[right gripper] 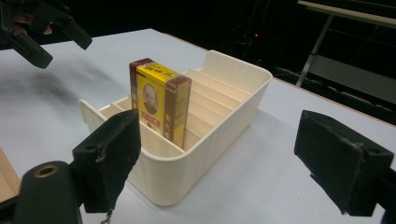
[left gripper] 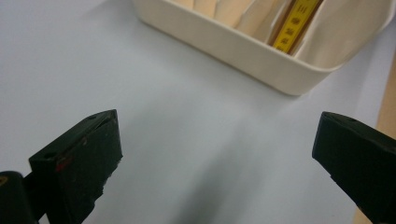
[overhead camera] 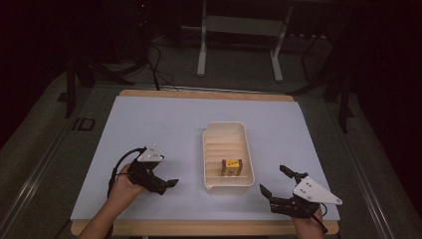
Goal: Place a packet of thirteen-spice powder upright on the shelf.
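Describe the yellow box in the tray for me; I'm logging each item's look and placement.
The yellow box is a small upright carton, apparently cardboard, with dark red bands along its edges, a small portrait on its front and printed characters too small to read. It stands closed in one slot of the cream slotted tray, second from the tray's near end, held between two dividers. Neither gripper touches it.
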Motion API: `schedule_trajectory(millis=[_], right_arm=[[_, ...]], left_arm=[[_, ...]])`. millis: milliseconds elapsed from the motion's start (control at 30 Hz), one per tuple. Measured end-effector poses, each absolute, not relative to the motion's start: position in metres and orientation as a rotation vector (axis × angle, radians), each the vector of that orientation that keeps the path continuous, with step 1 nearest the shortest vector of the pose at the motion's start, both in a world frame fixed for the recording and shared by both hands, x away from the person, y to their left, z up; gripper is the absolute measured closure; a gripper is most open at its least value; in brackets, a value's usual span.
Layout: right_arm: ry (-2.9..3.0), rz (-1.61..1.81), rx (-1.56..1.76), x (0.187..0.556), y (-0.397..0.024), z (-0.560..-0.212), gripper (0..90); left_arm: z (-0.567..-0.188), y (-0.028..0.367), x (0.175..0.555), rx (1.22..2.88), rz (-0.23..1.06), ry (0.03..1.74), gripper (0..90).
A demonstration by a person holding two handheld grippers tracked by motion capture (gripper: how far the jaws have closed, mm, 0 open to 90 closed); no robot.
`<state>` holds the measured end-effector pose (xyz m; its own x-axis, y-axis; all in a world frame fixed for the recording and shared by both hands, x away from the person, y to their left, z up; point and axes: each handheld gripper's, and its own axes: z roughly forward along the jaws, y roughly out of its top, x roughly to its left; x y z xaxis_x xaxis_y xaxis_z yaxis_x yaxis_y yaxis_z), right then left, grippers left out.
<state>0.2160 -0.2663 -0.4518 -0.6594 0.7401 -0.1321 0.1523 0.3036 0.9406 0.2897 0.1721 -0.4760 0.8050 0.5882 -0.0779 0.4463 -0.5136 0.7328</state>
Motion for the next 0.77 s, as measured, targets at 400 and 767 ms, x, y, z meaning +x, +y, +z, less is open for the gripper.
schedule_trajectory(millis=[400, 767], right_arm=[[2.010, 1.365, 0.780, 0.216, -0.267, -0.451, 14.5], [2.009, 1.369, 0.778, 0.216, -0.267, -0.452, 14.5]], left_arm=[[-0.484, 0.178, 0.286, 2.177, 0.231, 0.784, 1.6], [-0.490, 0.174, 0.285, 2.185, 0.219, 0.774, 1.6]])
